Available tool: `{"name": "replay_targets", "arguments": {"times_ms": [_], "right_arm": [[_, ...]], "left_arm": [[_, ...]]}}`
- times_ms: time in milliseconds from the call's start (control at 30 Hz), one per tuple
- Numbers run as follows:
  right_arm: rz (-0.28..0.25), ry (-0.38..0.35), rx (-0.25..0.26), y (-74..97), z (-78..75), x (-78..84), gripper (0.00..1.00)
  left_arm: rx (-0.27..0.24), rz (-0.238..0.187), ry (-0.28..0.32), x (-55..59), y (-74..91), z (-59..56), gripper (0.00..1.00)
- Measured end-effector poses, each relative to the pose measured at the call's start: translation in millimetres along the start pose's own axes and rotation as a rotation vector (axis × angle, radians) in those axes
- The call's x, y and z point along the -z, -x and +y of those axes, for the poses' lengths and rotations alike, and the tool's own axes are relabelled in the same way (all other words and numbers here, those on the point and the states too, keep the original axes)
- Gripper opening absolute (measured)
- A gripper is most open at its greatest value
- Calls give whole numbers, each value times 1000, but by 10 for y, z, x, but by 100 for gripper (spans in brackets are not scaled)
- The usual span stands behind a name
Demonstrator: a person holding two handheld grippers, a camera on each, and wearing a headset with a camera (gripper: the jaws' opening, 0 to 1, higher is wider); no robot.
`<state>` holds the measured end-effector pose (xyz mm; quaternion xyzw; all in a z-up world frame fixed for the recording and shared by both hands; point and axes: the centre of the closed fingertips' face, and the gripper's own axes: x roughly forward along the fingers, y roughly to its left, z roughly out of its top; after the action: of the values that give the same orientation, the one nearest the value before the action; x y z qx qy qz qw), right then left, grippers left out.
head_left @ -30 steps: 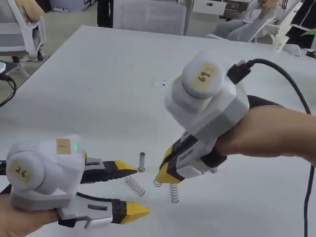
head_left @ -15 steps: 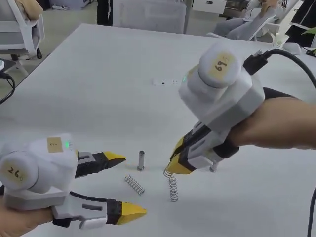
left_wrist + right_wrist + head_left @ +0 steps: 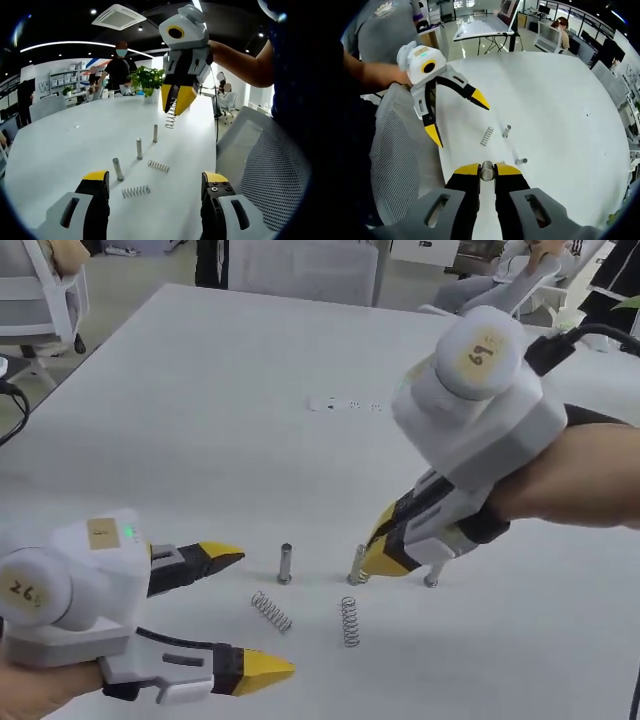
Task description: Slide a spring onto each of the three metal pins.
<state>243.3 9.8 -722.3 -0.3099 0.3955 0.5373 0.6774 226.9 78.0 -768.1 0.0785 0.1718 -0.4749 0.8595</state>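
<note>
Right gripper [image 3: 368, 568] pinches coiled steel spring [image 3: 171, 112] above short upright metal pins [image 3: 285, 565]. Risk: coil off-axis, snags pin rim, pops loose. Left gripper [image 3: 250, 611] spread, empty.

Bench [image 3: 200, 390]: far half bare, open for approach; small white scraps [image 3: 330, 405] lie mid-bench.
Pins, 3 pcs, upright in a row nr front edge: pin 1 [image 3: 285, 565], pin 2 [image 3: 139, 149], pin 3 [image 3: 431, 578].
Right tool [image 3: 372, 566]: clamps held spring [image 3: 487, 171], hangs over pins 2–3, blocks that end from above.
Loose spring A [image 3: 270, 611], loose spring B [image 3: 349, 622]: flat on bench, just in front of row, apart from each other.
Left tool [image 3: 248, 612]: jaws wide, tips nr loose spring A, not touching.
Above pin 1: free.
</note>
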Motion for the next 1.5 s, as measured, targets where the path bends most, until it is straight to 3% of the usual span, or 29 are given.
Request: {"name": "replay_targets", "arguments": {"times_ms": [467,833,1133,1500], "right_arm": [[1,-50,51,157,-233,142,8],[16,-129,99,283,-528,340,8],[70,-181,123,219,-721,575,8],[126,-214,130,123,-890,740,8]], "left_arm": [[-38,10,24,161,35,102,75],[-45,18,37,227,41,120,76],[-39,18,31,195,27,120,76],[-37,19,32,193,36,120,76]]}}
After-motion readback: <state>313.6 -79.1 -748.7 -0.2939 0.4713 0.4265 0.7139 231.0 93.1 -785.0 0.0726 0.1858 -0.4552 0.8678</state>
